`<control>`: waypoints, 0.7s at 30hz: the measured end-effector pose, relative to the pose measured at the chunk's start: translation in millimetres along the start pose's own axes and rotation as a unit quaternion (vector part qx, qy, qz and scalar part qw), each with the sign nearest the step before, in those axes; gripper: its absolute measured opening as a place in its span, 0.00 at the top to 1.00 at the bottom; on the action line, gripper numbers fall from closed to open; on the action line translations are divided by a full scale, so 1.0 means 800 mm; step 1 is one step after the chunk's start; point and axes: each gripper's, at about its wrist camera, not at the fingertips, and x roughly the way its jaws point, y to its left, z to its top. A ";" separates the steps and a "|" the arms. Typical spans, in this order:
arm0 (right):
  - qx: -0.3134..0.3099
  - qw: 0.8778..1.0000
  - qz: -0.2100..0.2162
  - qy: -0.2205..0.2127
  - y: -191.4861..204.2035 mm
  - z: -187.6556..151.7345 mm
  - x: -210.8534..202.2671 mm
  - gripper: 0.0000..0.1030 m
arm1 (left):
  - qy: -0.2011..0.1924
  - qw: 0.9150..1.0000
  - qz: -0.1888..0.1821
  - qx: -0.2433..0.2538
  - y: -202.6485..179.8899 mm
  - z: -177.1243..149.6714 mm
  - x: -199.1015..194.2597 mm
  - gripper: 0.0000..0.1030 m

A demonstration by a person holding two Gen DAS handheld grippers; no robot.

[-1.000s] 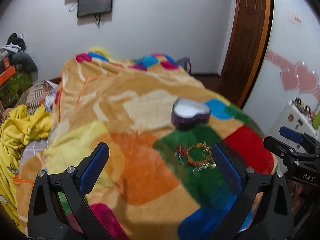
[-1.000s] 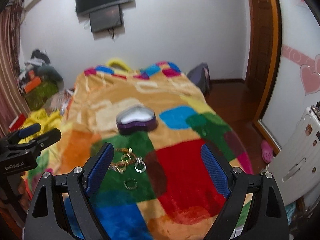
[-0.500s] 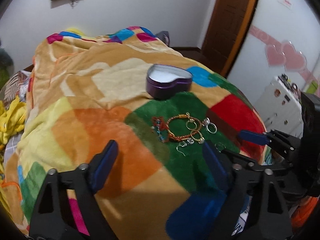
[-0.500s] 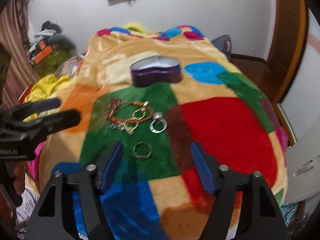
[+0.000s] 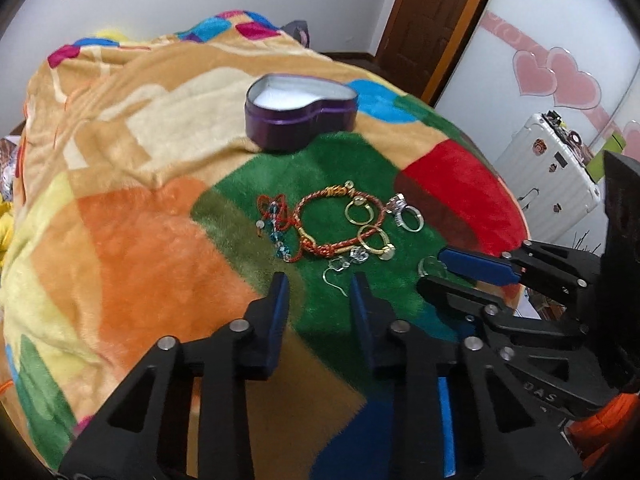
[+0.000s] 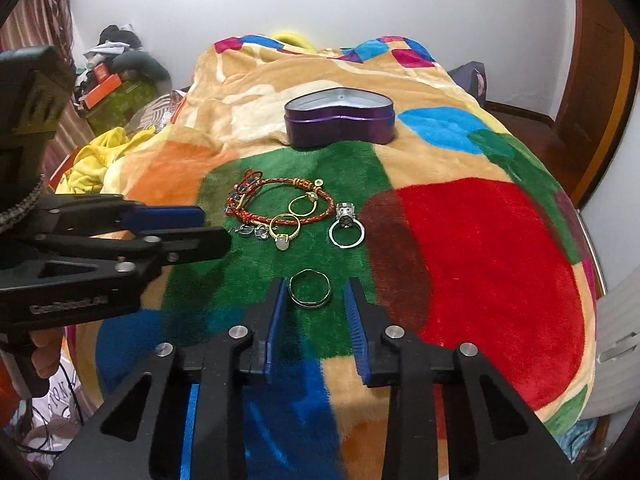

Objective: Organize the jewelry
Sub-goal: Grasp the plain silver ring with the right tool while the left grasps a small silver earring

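Observation:
An open purple heart-shaped tin (image 5: 301, 114) (image 6: 340, 122) stands on the patchwork blanket. In front of it, on the green patch, lie a red braided bracelet (image 5: 336, 224) (image 6: 280, 200), gold rings (image 5: 359, 211) (image 6: 285, 227), a silver stone ring (image 5: 408, 216) (image 6: 346, 229), small earrings (image 5: 340, 270) and a dark band ring (image 6: 310, 290). My left gripper (image 5: 318, 284) is open and empty, just short of the earrings. My right gripper (image 6: 316, 290) is open with its tips either side of the band ring.
The bed's blanket (image 6: 480, 248) drops away at the right and near edges. A white suitcase (image 5: 552, 176) stands right of the bed. Clothes and boxes (image 6: 116, 76) pile up at the left. A wooden door (image 5: 432, 20) is behind.
Both grippers have moved forward and down toward the jewelry and have narrowed their jaws. The right one now straddles the band ring.

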 end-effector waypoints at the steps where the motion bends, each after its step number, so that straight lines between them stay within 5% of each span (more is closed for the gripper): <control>1: -0.001 1.000 0.001 0.000 0.000 0.000 0.001 0.77 | 0.002 1.000 -0.003 -0.006 0.002 0.000 0.003 0.73; 7: -0.002 1.000 0.006 -0.001 0.001 -0.001 0.003 0.80 | 0.001 1.000 -0.019 -0.021 0.007 -0.001 0.007 0.78; 12: -0.001 1.000 0.007 -0.004 0.001 -0.001 0.005 0.80 | 0.001 1.000 -0.019 -0.011 0.000 -0.001 0.010 0.95; 21: 0.020 1.000 0.015 -0.013 -0.004 0.001 -0.005 0.81 | -0.014 1.000 -0.009 -0.002 -0.008 0.000 -0.006 1.00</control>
